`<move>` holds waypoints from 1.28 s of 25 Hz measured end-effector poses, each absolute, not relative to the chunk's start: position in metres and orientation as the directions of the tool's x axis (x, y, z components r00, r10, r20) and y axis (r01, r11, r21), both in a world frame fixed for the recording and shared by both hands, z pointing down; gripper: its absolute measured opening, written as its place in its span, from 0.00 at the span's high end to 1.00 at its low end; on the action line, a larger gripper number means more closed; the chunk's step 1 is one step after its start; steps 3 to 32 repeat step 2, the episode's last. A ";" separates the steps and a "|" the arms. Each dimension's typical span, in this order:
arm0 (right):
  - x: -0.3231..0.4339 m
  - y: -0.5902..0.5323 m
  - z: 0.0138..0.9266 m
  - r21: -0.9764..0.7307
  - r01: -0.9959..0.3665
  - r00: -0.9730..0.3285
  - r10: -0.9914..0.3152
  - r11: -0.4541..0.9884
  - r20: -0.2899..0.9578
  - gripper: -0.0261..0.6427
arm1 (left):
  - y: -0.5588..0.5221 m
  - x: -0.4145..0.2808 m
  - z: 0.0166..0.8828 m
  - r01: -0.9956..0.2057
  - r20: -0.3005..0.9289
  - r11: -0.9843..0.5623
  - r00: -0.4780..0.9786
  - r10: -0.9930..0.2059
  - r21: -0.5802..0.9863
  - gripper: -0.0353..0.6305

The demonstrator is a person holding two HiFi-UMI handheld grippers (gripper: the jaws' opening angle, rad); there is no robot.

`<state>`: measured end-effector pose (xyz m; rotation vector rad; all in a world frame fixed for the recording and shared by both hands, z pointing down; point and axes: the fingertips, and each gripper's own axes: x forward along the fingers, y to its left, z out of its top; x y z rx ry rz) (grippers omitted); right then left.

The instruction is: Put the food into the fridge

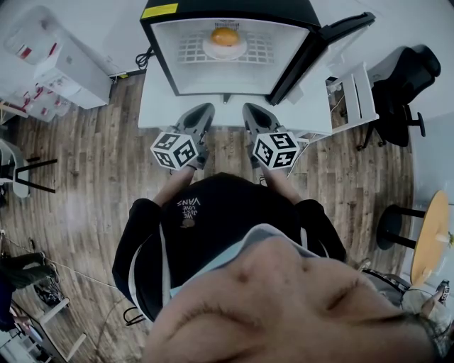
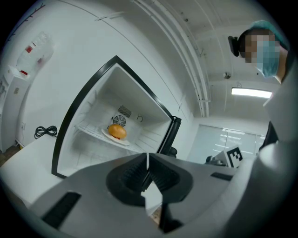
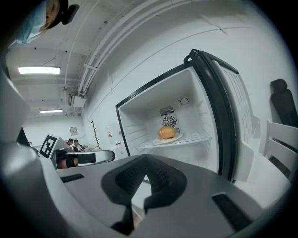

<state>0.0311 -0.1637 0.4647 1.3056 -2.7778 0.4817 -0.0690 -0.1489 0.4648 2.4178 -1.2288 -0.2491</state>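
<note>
Food (image 1: pixel 225 35) lies on a plate (image 1: pixel 210 49) inside the open fridge (image 1: pixel 227 8), while the left hand-held gripper (image 2: pixel 148 160) and the right hand-held gripper (image 3: pixel 146 162), both outside it, have jaws pressed together on nothing.

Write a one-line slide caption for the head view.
Left gripper and right gripper, both shut, face the open fridge; food sits inside.

Head view overhead, gripper views face fridge (image 1: pixel 227 8)

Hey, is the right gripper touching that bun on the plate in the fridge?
Apart. The head view shows the right gripper outside the open fridge, with the bun far back on its plate.
</note>
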 end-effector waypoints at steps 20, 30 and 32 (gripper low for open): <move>0.030 -0.163 0.464 -0.262 -0.756 -0.647 -0.745 0.599 0.162 0.94 | -0.148 -0.070 0.464 -0.730 0.027 -0.523 0.593 -0.805 0.440 0.91; 0.030 -0.163 0.464 -0.262 -0.756 -0.647 -0.745 0.599 0.162 0.94 | -0.148 -0.070 0.464 -0.730 0.027 -0.523 0.593 -0.805 0.440 0.91; 0.030 -0.163 0.464 -0.262 -0.756 -0.647 -0.745 0.599 0.162 0.94 | -0.148 -0.070 0.464 -0.730 0.027 -0.523 0.593 -0.805 0.440 0.91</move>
